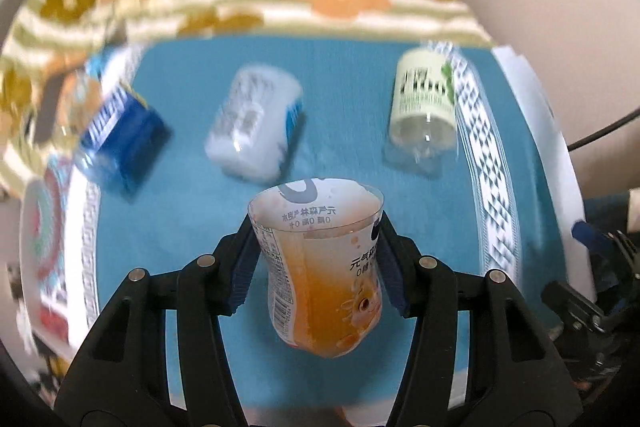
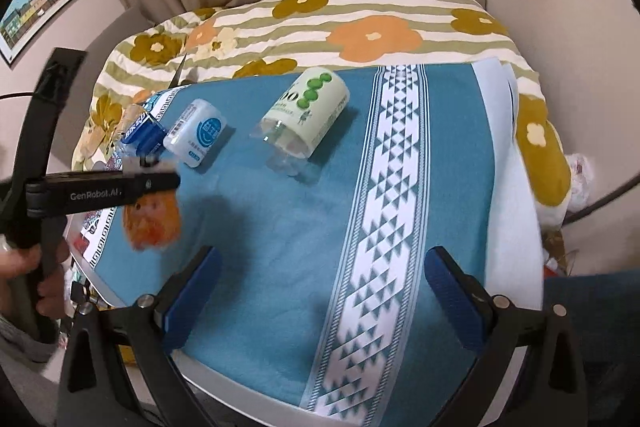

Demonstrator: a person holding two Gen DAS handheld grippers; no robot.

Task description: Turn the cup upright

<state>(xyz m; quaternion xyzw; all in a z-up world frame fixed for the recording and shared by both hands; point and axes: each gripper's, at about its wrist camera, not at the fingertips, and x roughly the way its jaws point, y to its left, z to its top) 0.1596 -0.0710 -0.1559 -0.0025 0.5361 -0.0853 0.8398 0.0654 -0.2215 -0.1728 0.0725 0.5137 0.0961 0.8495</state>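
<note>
My left gripper (image 1: 316, 259) is shut on an orange-labelled clear cup (image 1: 320, 267), held above the blue cloth with its open mouth facing away and up. In the right wrist view the same cup (image 2: 152, 223) shows blurred under the left gripper's black body at the left. A white cup (image 1: 252, 123) (image 2: 196, 135), a green-labelled cup (image 1: 424, 107) (image 2: 300, 119) and a blue-labelled cup (image 1: 116, 131) (image 2: 140, 135) lie on their sides further back. My right gripper (image 2: 320, 291) is open and empty above the cloth's near part.
The blue cloth (image 2: 280, 227) with a white patterned stripe (image 2: 384, 187) covers a small table. A flowered striped blanket (image 2: 360, 27) lies behind it. A beige curtain and wall stand at the back. A cable runs at the right.
</note>
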